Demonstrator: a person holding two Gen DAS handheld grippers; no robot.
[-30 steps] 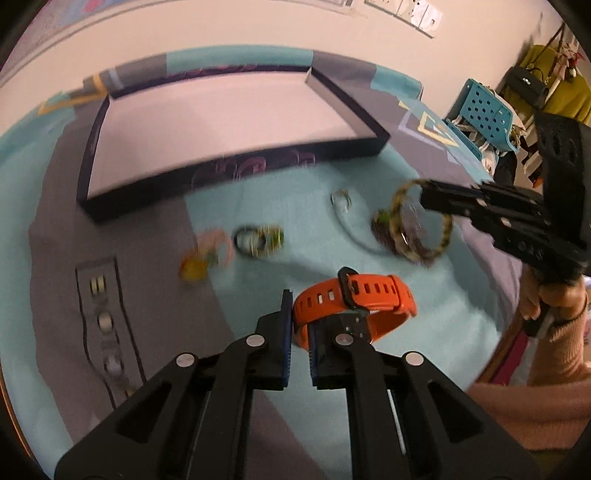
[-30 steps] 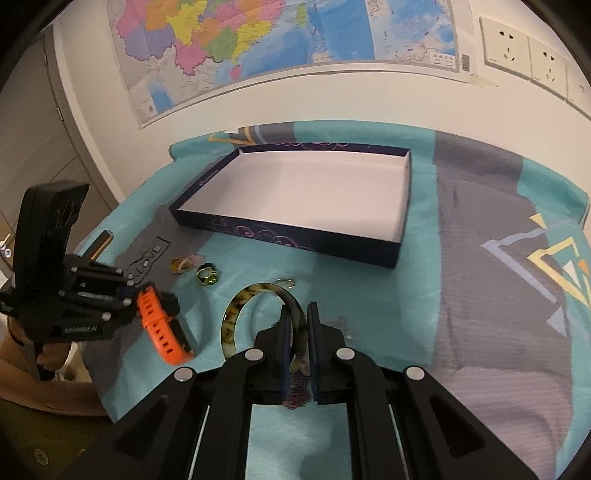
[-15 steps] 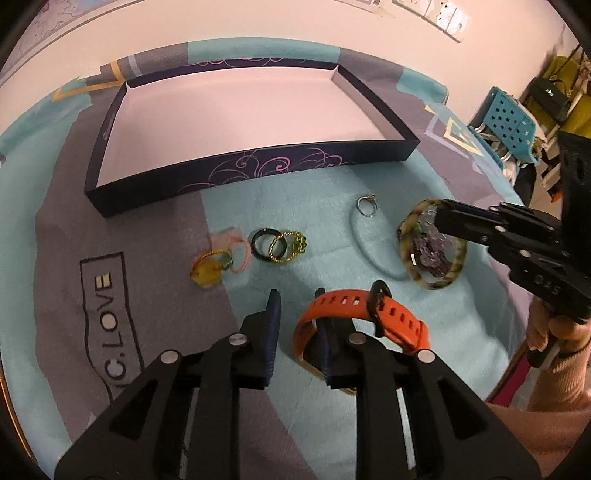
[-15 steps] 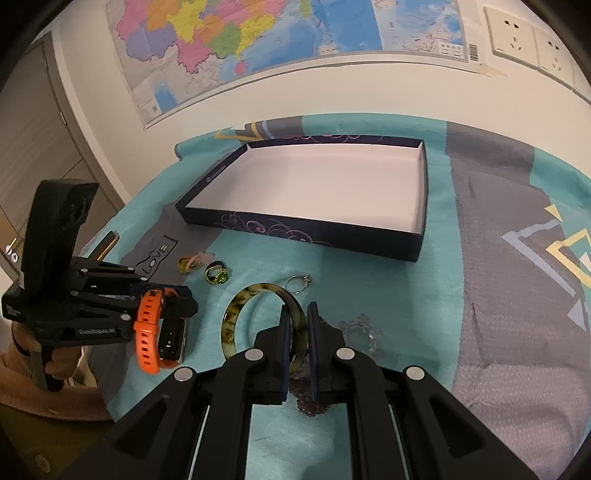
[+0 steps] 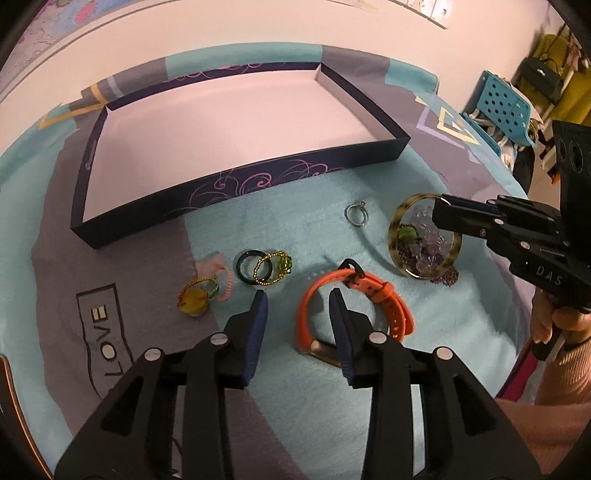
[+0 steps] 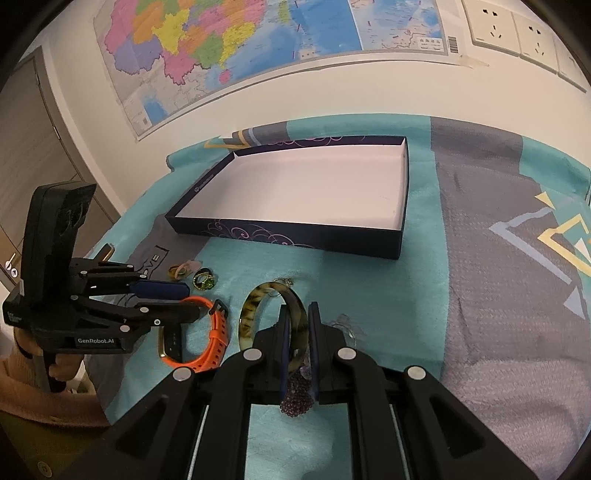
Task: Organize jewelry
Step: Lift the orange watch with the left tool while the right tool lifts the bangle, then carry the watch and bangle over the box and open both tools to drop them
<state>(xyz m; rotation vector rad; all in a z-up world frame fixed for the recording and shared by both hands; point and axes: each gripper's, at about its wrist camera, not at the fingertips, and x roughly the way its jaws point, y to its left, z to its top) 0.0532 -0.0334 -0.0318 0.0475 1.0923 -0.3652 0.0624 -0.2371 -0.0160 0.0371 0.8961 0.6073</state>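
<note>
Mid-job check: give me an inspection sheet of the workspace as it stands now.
Surface: teal and grey blanket covers the table.
Job's things: open box, inside bare; orange watch lying on the blanket; tortoiseshell bangle; purple beads; silver ring; dark ring under a gold bead ring; yellow and pink rings.
Clutter: nothing seen.
Grippers: left gripper opening, one finger inside the watch's loop, pads off the strap; right gripper shut on the bangle.
Cables: nothing seen.
Surroundings: wall map, sockets, blue chair.
</note>
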